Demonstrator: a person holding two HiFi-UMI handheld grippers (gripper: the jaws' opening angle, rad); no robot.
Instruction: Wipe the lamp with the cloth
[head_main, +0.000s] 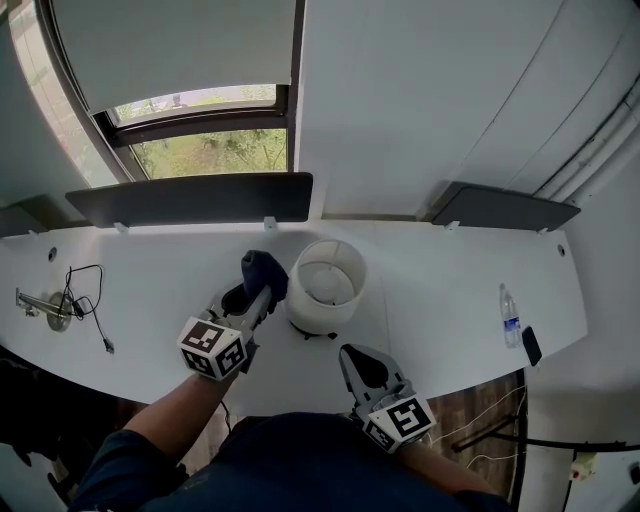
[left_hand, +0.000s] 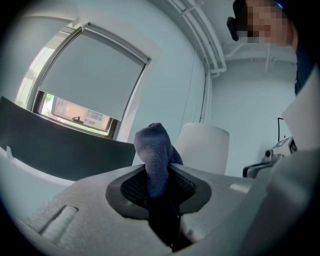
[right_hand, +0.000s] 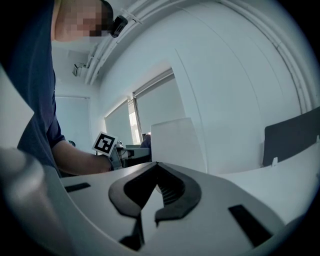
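A lamp with a white drum shade (head_main: 326, 285) stands on the white desk (head_main: 450, 290). My left gripper (head_main: 256, 290) is shut on a dark blue cloth (head_main: 264, 270), and the bunched cloth sits right at the left side of the shade. In the left gripper view the cloth (left_hand: 156, 152) sticks up between the jaws of the left gripper (left_hand: 158, 176), with the shade (left_hand: 202, 150) close behind it. My right gripper (head_main: 356, 354) hovers in front of the lamp, shut and holding nothing. In the right gripper view the shade (right_hand: 177, 145) rises beyond the right gripper (right_hand: 156, 168).
A water bottle (head_main: 510, 317) and a dark phone (head_main: 531, 345) lie near the desk's right edge. A black cable (head_main: 88, 300) and a metal fitting (head_main: 42, 306) lie at the left. Dark panels (head_main: 190, 198) line the back edge below a window (head_main: 205, 150).
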